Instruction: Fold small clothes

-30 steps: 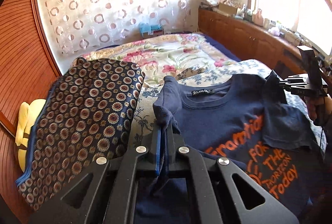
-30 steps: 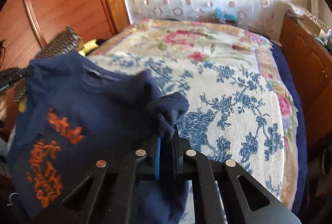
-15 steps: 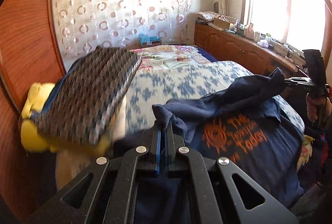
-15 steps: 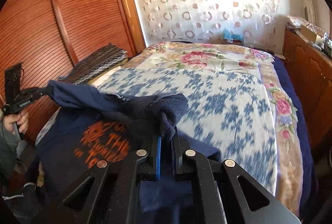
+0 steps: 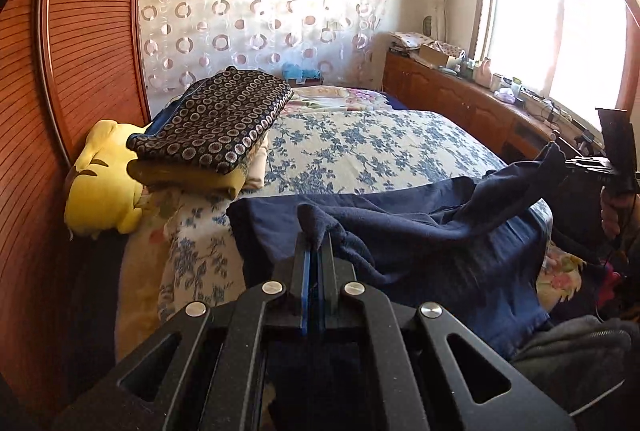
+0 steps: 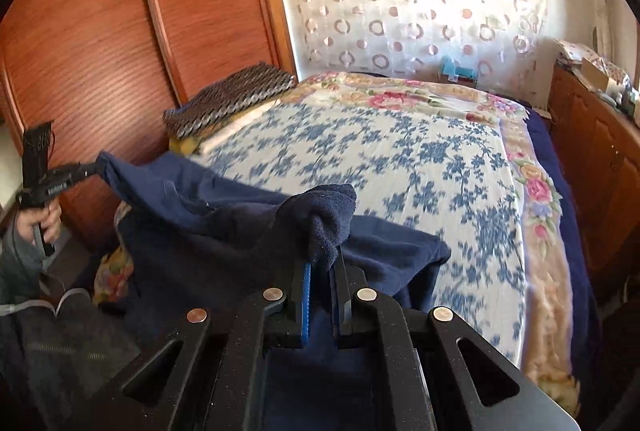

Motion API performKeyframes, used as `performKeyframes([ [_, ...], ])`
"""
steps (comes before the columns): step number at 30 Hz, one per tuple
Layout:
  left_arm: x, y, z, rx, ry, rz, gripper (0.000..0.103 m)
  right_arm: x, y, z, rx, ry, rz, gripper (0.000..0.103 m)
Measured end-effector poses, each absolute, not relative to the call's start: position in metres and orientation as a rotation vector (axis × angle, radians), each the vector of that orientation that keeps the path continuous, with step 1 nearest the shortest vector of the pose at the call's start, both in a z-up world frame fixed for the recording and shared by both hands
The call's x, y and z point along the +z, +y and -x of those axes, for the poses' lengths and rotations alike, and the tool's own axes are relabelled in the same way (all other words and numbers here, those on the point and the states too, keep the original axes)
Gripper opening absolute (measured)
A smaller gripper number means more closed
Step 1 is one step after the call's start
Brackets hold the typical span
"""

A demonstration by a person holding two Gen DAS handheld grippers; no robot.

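Step in hand: a fold of the navy T-shirt [image 5: 420, 243] is judged to be under way; the top edge is held lifted at two points while the lower part is draped over the near edge of the bed [image 5: 372, 147].
Left gripper [image 5: 317, 251]: the jaws are closed almost flush, and a bunched corner of the shirt is pinched between them, seen at 12 o'clock from the mount in the left wrist view.
Right gripper [image 6: 322, 263]: the jaws are drawn in on a thick wad of the same cloth, with a narrow gap kept by the fabric.
Shirt position: the garment is spread at the foot of the floral bedcover, print side not visible, and is stretched between the two grippers.
Next move: the two held corners are probably to be carried forward, toward 12 o'clock, at equal height and laid down on the cloth so that edges meet; even tension is called for, else the slack middle may crease.
Left view only: a yellow plush toy [image 5: 100, 175] at 9 o'clock, under a folded patterned blanket [image 5: 216, 119], and the window [image 5: 552, 31] at 2 o'clock are shown; the right gripper is seen at 3 o'clock with a sleeve end in it.
Right view only: the wardrobe doors [image 6: 120, 43] at 10 o'clock are shown, and the left gripper with the hand [image 6: 44, 223] around it at 9 o'clock.
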State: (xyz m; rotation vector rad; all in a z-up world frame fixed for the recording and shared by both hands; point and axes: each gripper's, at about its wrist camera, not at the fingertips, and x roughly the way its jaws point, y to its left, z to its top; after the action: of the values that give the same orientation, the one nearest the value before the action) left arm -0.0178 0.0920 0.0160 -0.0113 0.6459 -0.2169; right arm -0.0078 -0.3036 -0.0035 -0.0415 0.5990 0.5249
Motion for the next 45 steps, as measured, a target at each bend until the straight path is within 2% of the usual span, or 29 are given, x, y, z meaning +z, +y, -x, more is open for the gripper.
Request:
performKeyframes([
  [13,-0.019,0.089,0.013,-0.213,0.742,-0.023,0.004,-0.013,-0.281,0.007,0.503,0.701,0.107,0.007],
  [16,-0.014,0.087,0.015,-0.205,0.730,-0.044,0.021,-0.010,-0.279,0.006,0.503,0.699,0.110,0.007],
  [18,-0.009,0.085,0.016,-0.221,0.714,-0.055,0.037,-0.008,-0.278,0.008,0.503,0.698,0.115,0.007],
  [19,-0.007,0.085,0.016,-0.232,0.710,-0.059,0.040,-0.007,-0.278,0.008,0.504,0.697,0.119,0.012],
  [23,0.002,0.081,0.016,-0.236,0.696,-0.089,0.044,-0.005,-0.279,0.014,0.496,0.689,0.144,0.013],
  [25,0.004,0.079,0.014,-0.244,0.689,-0.095,0.063,-0.001,-0.282,0.018,0.489,0.681,0.154,0.014],
  [26,0.003,0.079,0.011,-0.245,0.685,-0.091,0.081,0.002,-0.284,0.019,0.479,0.673,0.158,0.015],
  [31,-0.004,0.078,-0.007,-0.262,0.695,-0.049,0.083,0.009,-0.301,0.017,0.432,0.632,0.131,0.029],
  [33,-0.011,0.079,-0.021,-0.259,0.707,-0.029,0.083,0.007,-0.305,0.010,0.409,0.628,0.120,0.032],
  [45,-0.054,0.097,-0.084,-0.168,0.801,0.019,0.083,-0.044,-0.309,-0.067,0.288,0.722,0.019,0.035],
])
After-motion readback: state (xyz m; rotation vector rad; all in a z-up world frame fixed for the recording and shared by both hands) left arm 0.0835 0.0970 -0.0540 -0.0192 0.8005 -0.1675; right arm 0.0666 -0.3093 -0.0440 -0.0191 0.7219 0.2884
